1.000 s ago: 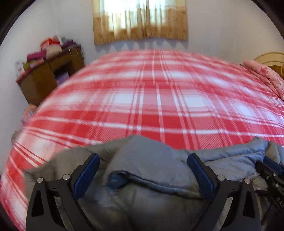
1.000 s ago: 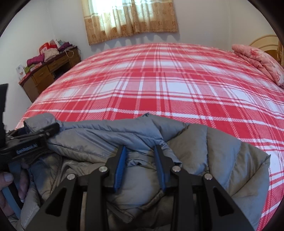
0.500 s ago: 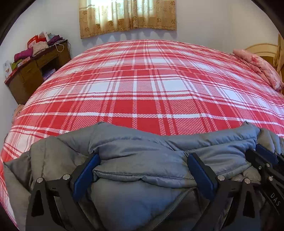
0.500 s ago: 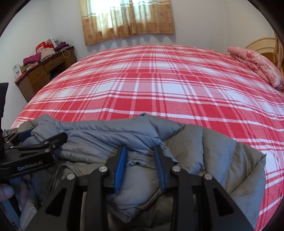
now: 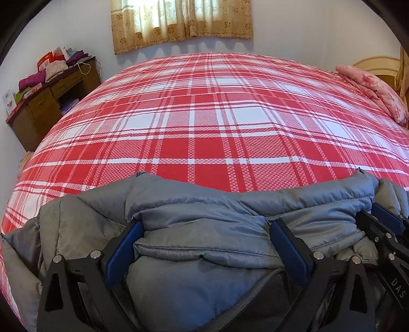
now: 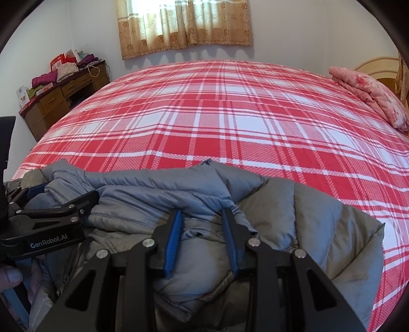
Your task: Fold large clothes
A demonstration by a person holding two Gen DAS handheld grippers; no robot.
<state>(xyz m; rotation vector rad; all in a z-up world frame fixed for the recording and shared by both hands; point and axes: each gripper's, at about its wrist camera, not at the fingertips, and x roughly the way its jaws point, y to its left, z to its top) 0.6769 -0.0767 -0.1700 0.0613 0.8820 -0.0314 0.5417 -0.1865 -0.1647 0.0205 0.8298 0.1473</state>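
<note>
A grey puffer jacket [image 5: 194, 229] lies bunched at the near edge of the red plaid bed [image 5: 209, 122]. My left gripper [image 5: 204, 229] is wide open with a thick fold of the jacket between its blue pads. My right gripper [image 6: 202, 217] is partly closed on a bunched fold of the jacket [image 6: 294, 219] near its collar. The left gripper also shows at the left of the right wrist view [image 6: 61, 196]. The right gripper shows at the right edge of the left wrist view [image 5: 378, 219].
A wooden desk [image 5: 48, 99] piled with clothes stands at the far left by the wall. A pink folded quilt [image 5: 370, 92] lies at the bed's far right by a headboard. A curtained window [image 5: 181, 20] is on the far wall.
Both grippers have lifted and drawn back a little, and more of the bed shows. The jacket has spread wider under the left gripper. Both jaws stand as before.
</note>
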